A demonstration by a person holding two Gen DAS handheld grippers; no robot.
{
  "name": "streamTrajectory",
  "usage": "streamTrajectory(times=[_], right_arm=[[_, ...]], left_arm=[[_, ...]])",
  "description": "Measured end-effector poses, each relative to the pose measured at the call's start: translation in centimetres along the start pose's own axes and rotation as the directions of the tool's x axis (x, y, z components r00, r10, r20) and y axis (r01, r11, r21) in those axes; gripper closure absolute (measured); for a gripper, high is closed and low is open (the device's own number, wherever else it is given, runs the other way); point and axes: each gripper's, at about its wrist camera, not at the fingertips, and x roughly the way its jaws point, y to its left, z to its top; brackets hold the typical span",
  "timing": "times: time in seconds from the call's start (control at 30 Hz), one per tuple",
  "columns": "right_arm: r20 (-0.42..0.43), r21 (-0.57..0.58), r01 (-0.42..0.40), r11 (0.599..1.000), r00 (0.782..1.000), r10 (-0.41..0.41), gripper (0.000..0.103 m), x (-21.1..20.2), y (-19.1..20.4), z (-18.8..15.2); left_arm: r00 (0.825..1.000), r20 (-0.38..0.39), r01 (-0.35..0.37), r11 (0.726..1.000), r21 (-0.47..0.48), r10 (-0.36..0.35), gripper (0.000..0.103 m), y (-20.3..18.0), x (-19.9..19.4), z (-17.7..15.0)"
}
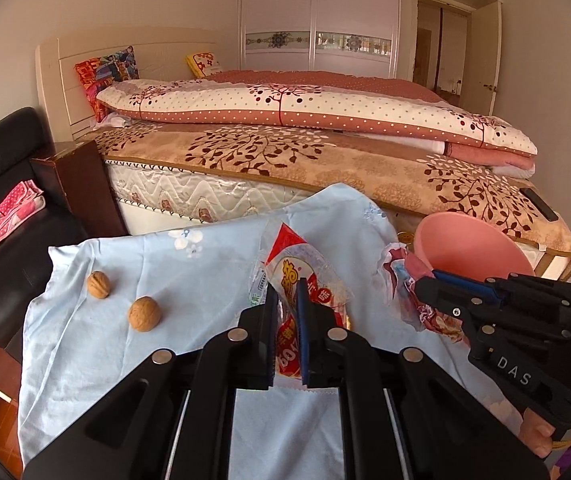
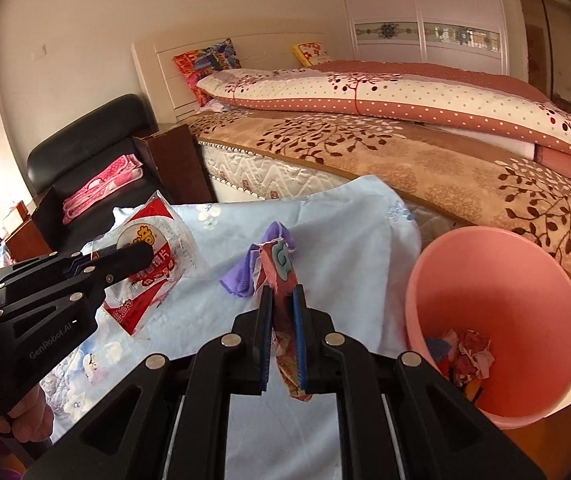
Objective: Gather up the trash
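Observation:
My left gripper [image 1: 287,286] is shut on a red and clear snack wrapper [image 1: 291,258], held above the light blue cloth [image 1: 189,280]. In the right wrist view the same wrapper [image 2: 153,248] hangs from the left gripper [image 2: 147,256] at the left. My right gripper [image 2: 283,292] is shut on a crumpled red and purple wrapper [image 2: 277,264]; in the left wrist view it [image 1: 425,286] holds that wrapper [image 1: 399,280] just in front of the pink bin [image 1: 469,240]. The pink bin [image 2: 497,280] stands at the right with crumpled trash [image 2: 465,354] at its bottom.
Two walnuts [image 1: 98,285] [image 1: 144,314] lie on the left part of the blue cloth. Behind it stands a bed [image 1: 325,152] with folded quilts. A black chair [image 1: 9,184] with a pink cloth is at the left, beside a dark wooden cabinet [image 1: 81,184].

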Motion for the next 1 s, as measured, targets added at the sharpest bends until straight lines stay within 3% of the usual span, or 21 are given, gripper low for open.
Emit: streamTrajectory(times=[0.43,1.0], right_arm=[[0.060,0.131,0.146,0.981,0.986,-0.155,0.094,-3.1,-6.5,0.3],[0.031,0.268,0.305,0.914,0.945,-0.325,0.094,-4.7,-13.5,-1.0]], left_arm=[[0.992,0.018,0.125,0.991,0.051,-0.127,0.095,-6.6,2.0,2.3],[0.966,-0.023,0.257,0.962,0.096,-0.256,0.095,-12.8,4.8,3.3]])
